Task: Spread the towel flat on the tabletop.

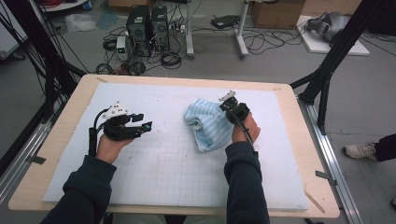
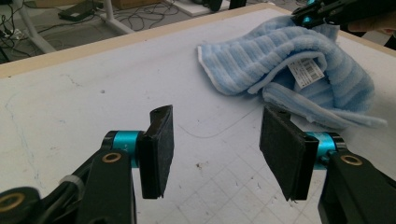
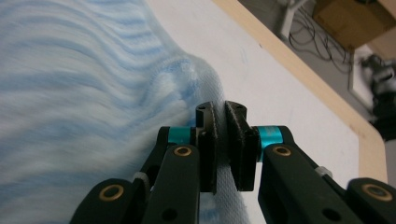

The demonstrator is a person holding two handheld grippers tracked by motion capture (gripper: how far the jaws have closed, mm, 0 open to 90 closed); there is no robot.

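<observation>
One blue striped towel (image 1: 208,125) lies bunched on the white mat (image 1: 154,163) of the tabletop (image 1: 60,135), right of centre. Two tongs are present. In the high view, the right tongs (image 1: 229,106) sit at the towel's far right edge; the right gripper view shows its pads clamped narrow on a fold of the cloth (image 3: 93,93), which is blurred there. The left tongs (image 2: 215,147) stand partly apart with nothing between them, well apart from the towel (image 2: 299,65). The left gripper view alone reveals one white label (image 2: 306,72), apparently a barcode tag. The towel's underside folds are hidden.
</observation>
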